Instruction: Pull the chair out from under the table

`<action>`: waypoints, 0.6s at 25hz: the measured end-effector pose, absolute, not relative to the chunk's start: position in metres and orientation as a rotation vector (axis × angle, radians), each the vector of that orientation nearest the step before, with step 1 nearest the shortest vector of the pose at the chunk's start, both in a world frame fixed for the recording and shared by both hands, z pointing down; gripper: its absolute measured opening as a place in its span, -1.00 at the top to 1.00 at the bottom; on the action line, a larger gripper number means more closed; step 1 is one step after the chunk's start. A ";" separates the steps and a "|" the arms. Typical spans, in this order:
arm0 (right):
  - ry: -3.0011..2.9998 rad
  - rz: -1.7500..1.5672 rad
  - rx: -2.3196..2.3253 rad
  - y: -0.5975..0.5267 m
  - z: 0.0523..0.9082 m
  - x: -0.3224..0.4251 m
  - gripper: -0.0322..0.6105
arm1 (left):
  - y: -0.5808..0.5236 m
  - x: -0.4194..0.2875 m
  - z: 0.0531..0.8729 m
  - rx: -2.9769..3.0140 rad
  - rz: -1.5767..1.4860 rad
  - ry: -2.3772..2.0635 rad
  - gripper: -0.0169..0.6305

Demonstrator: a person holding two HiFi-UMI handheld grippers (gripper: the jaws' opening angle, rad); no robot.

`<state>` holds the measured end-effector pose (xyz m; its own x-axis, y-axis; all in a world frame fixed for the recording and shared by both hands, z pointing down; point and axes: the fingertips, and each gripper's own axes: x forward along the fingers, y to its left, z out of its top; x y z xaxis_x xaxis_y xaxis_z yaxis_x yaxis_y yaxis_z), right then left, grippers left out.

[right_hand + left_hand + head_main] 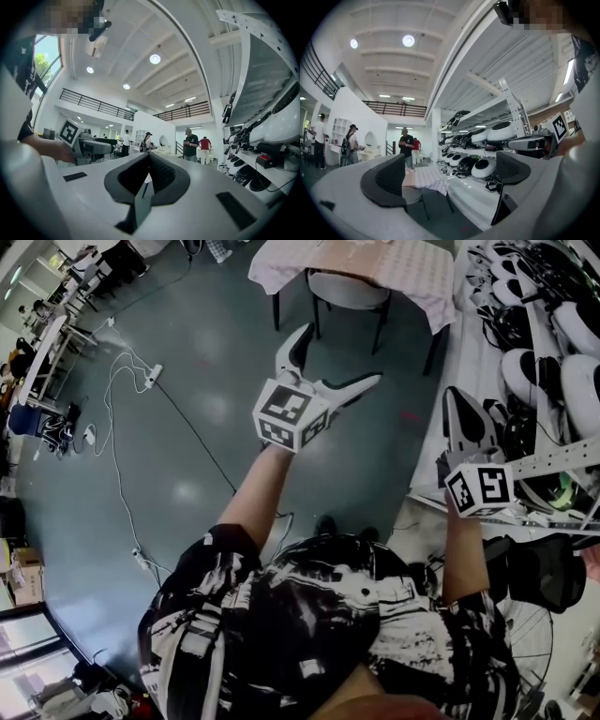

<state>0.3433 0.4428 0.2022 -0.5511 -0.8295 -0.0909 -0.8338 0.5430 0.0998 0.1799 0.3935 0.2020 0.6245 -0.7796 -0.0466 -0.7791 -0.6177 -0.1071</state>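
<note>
The chair (349, 289) has a grey seat and dark legs and stands tucked under a table (412, 268) draped in a pale checked cloth, at the top of the head view. My left gripper (339, 354) is held out toward it over the floor, still well short of it, jaws wide open and empty. In the left gripper view the chair (412, 194) and table (425, 178) show small between the open left gripper (450, 176) pads. My right gripper (457, 409) hangs by the shelves at the right, shut on nothing; its pads meet in the right gripper view (149, 161).
White shelving (544, 334) loaded with several white and dark helmet-like shells runs along the right, close to the table. Cables (131, 381) trail over the grey floor at the left. Desks (47, 343) stand far left. People (405, 145) stand beyond the table.
</note>
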 end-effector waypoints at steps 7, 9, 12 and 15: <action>2.711 0.207 -1.502 0.435 0.204 0.307 0.90 | 0.382 0.149 0.208 -2.744 -0.016 1.267 -0.82; 2.714 0.198 -1.506 0.432 0.208 0.300 0.90 | 0.378 0.143 0.211 -2.749 -0.014 1.264 -0.82; 2.721 0.178 -1.515 0.425 0.214 0.295 0.90 | 0.370 0.137 0.217 -2.762 -0.012 1.269 -0.82; 2.729 0.174 -1.513 0.412 0.215 0.289 0.90 | 0.359 0.131 0.220 -2.768 -0.002 1.278 -0.82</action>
